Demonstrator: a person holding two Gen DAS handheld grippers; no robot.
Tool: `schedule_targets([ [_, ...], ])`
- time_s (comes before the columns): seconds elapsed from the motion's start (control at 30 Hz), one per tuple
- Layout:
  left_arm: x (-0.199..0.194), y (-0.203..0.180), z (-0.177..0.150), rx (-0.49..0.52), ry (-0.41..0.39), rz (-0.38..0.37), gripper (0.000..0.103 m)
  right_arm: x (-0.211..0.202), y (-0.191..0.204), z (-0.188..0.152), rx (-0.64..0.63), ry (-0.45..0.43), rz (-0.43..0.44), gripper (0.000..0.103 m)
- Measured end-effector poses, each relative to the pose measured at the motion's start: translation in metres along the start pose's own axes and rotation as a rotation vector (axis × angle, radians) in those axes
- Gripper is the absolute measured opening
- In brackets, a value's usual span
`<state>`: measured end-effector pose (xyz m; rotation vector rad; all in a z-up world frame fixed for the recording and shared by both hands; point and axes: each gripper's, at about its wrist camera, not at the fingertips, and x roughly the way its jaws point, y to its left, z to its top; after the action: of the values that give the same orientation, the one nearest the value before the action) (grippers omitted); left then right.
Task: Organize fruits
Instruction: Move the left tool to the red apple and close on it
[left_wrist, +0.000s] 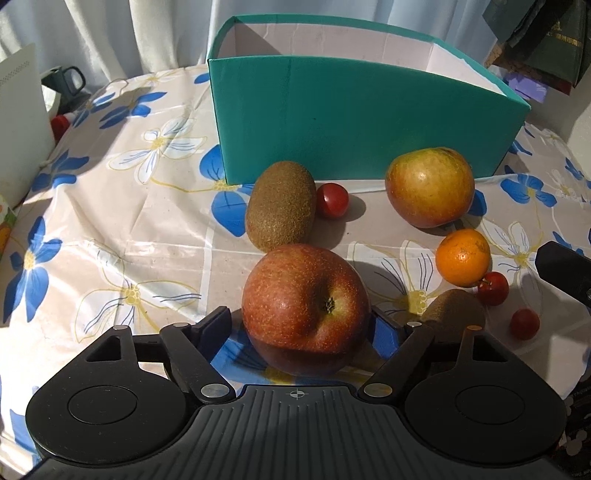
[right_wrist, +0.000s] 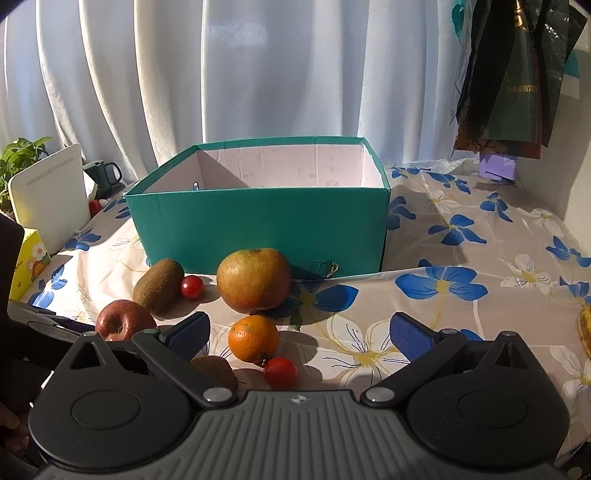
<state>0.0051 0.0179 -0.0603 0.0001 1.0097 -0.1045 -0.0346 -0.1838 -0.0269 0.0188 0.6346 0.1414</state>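
Box (right_wrist: 258, 218) is looking empty, every fruit's sitting outside at its 6 o'clock. Left gripper (left_wrist: 301, 325) is spreading its jaws around the red apple (left_wrist: 304, 308), not pinching; right gripper (right_wrist: 299, 332) is hanging wide open.

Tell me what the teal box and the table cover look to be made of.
Teal box: probably cardboard with a matte teal outside and pale paper lining; a torn, crumpled spot shows at its bottom edge.
Floral table cover: likely thin plastic or oilcloth; it is glossy, with sharp creases and wrinkles catching the sunlight.

Two apples (left_wrist: 306, 309) (left_wrist: 429, 187), two kiwis (left_wrist: 280, 210) (left_wrist: 456, 308), three cherry tomatoes (left_wrist: 332, 200) (left_wrist: 493, 288) (left_wrist: 524, 324), one orange (left_wrist: 462, 256) (one box (left_wrist: 347, 122)).
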Motion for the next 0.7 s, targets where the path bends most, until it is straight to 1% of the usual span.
schedule_targets([
  [0.13,0.0019,-0.0025,0.0001,0.014,0.002,0.009,0.082,0.0029,0.0013,0.0012,-0.006,0.009,0.005,0.103],
  [0.23,0.0019,-0.0050,0.0006,0.027,-0.005,0.007,0.077,0.0036,0.0027,0.0018,-0.015,0.009,0.005,0.103],
  [0.27,0.0018,-0.0062,0.0006,0.033,-0.009,0.006,0.073,0.0040,0.0029,0.0018,-0.016,0.011,0.005,0.103],
  [0.37,0.0021,-0.0080,0.0011,0.042,-0.011,0.012,0.073,0.0054,0.0028,0.0012,-0.018,0.019,0.000,0.103],
  [0.6,-0.0001,-0.0048,0.0021,0.021,0.008,0.000,0.073,0.0056,0.0009,-0.0003,-0.034,0.042,-0.042,0.103],
  [0.7,-0.0035,-0.0026,0.0022,0.008,0.010,0.002,0.073,0.0058,-0.0010,-0.0022,-0.040,0.061,-0.036,0.103],
])
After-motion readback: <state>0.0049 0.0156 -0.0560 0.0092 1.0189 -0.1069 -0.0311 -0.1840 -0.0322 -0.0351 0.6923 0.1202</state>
